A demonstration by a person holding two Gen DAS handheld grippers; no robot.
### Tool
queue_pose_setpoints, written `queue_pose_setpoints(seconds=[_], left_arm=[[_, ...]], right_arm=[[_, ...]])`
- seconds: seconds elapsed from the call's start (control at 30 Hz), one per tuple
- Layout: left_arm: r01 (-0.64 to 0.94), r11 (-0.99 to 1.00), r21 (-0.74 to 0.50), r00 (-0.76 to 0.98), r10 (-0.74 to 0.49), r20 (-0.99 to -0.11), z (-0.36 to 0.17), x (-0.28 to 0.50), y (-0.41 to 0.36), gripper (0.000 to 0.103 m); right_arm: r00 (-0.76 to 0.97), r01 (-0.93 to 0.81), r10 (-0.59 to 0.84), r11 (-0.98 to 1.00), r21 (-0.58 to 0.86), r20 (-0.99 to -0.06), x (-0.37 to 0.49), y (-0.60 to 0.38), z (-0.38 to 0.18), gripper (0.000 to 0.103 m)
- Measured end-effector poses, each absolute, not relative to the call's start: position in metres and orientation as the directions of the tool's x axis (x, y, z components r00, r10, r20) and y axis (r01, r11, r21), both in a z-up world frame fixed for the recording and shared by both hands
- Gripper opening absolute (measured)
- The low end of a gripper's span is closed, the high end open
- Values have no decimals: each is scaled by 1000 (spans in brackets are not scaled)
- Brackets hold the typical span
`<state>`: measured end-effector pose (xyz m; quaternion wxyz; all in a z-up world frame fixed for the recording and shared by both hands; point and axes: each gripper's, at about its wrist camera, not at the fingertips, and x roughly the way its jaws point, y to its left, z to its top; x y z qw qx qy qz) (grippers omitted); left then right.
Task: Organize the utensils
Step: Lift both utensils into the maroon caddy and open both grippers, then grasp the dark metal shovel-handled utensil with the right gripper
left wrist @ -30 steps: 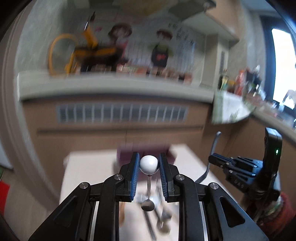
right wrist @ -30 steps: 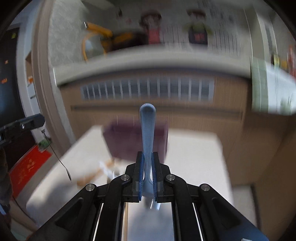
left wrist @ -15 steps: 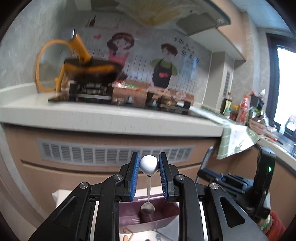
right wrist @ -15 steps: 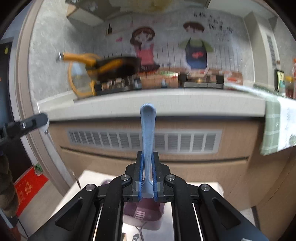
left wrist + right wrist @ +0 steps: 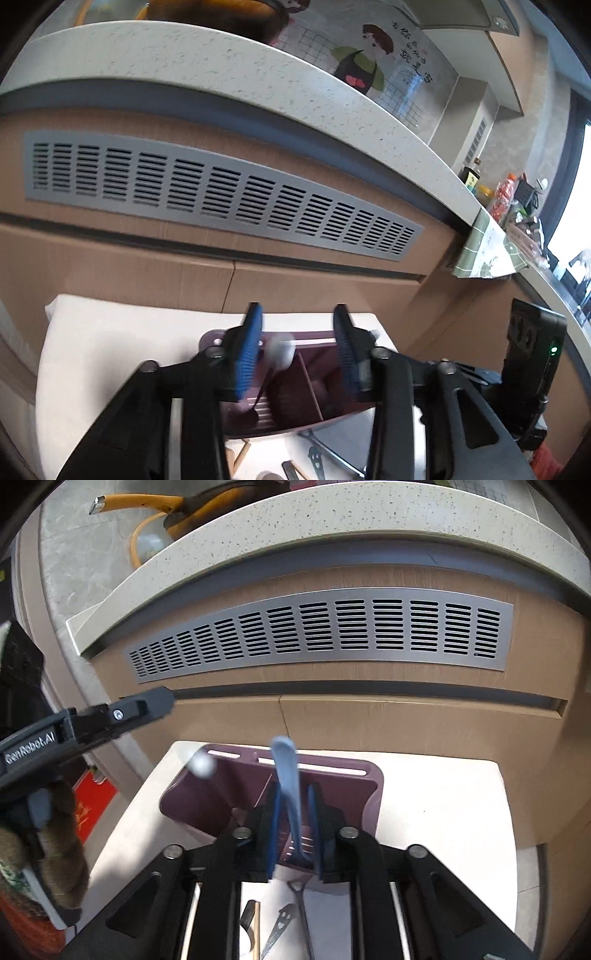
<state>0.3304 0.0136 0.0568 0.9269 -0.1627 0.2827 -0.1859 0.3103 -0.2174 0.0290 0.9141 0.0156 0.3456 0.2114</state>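
Note:
A purple utensil holder [image 5: 295,402] [image 5: 236,797] with compartments stands on the white table. My left gripper [image 5: 297,354] is open above it. The white-ball-ended spoon [image 5: 280,352] sits blurred between the pads, free of them, its lower end in the holder's left compartment; it also shows in the right wrist view [image 5: 201,766]. My right gripper [image 5: 293,834] is open too. The light blue utensil [image 5: 288,786] stands between its pads, apart from both, with its lower end in the holder's right compartment.
The white table [image 5: 436,812] sits against a wooden cabinet with a grey vent grille [image 5: 325,631]. Loose utensils [image 5: 284,923] lie on the table in front of the holder. The left gripper's body [image 5: 85,720] reaches in from the left.
Both grippers came down over the holder and opened. The spoon and the blue utensil left the pads and dropped into the holder.

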Motion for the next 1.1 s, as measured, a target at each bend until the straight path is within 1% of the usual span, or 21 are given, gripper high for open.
queue_pose_setpoints(seconds=[0.07,0.2,0.27,0.3,0.37,0.4,0.53,0.67,0.73,0.8,0.87,0.93,1.1], left_arm=[[243,886,-396,783,-420,-459,56,318,17,43],[202,904,-377,805,-373,-462,50,281,29,43],[187,910,-371,795,-362,-487,37,257,35,43],[181,911,-370,787,-360,-502,30,248,37,43],[166,914,-369,765,-355,-536,10,228,40,43],[150,919,-364,753,-345,-561,-4,217,41,43],[94,945,-314,714,-284,-640,-39,188,43,43],[65,947,-314,669,-275,-691,-62,168,46,43],[60,949,-311,663,-271,-698,-69,160,48,43],[52,950,-306,660,-263,-704,-71,155,50,43],[51,950,-307,657,-264,-707,-72,153,50,43],[54,952,-301,654,-262,-710,-69,153,50,43],[79,951,-299,639,-278,-717,-69,159,39,43]], right_arm=[[690,-372,383,915,153,-614,303,-221,33,18],[751,-367,352,926,90,-559,272,-234,41,20],[748,-371,349,925,82,-564,257,-243,33,21],[733,-377,354,922,86,-581,253,-246,26,21],[670,-398,365,912,101,-646,248,-247,3,21],[635,-403,357,910,100,-686,246,-246,-15,21],[523,-418,335,902,107,-784,249,-235,-66,21],[489,-423,319,901,100,-812,259,-223,-87,21],[501,-427,321,899,93,-804,261,-218,-85,22],[508,-423,299,903,68,-808,262,-218,-85,21],[520,-420,271,907,34,-810,256,-216,-85,9],[531,-418,256,908,14,-808,243,-219,-86,7],[538,-403,273,914,41,-797,206,-240,-85,6]])
